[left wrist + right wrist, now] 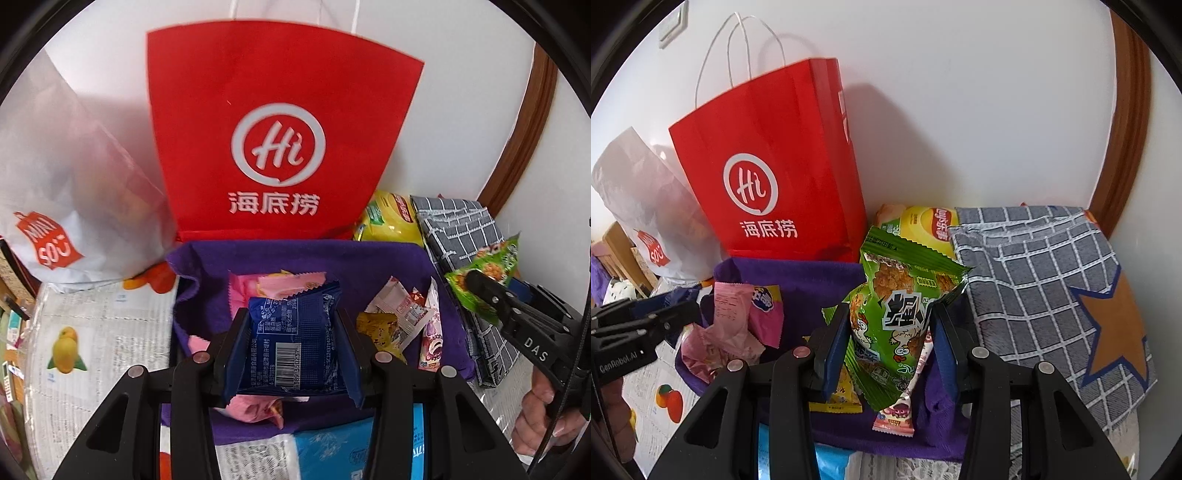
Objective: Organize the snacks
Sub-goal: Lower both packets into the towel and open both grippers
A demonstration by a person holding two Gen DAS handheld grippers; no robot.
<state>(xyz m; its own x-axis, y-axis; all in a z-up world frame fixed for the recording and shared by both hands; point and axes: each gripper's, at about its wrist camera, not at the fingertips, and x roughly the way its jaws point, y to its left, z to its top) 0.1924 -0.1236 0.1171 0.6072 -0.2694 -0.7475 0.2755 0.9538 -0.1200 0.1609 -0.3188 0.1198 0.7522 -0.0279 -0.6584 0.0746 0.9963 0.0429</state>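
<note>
My left gripper [291, 332] is shut on a dark blue snack packet [291, 343] and holds it over the purple felt bin [295, 258]. Pink packets [280, 284] and several other small packets [402, 321] lie in the bin. My right gripper [886, 332] is shut on a green snack packet [897, 317] above the bin's right part [798, 277]. The right gripper with the green packet also shows in the left wrist view [484, 284], at the bin's right side. The left gripper shows at the left of the right wrist view [665, 314].
A red paper bag [280, 140] stands against the wall behind the bin, a white plastic bag [70, 206] to its left. A yellow chips bag [927, 225] and a grey checked fabric box [1045, 280] are at the right. Printed tablecloth [107, 332] lies below.
</note>
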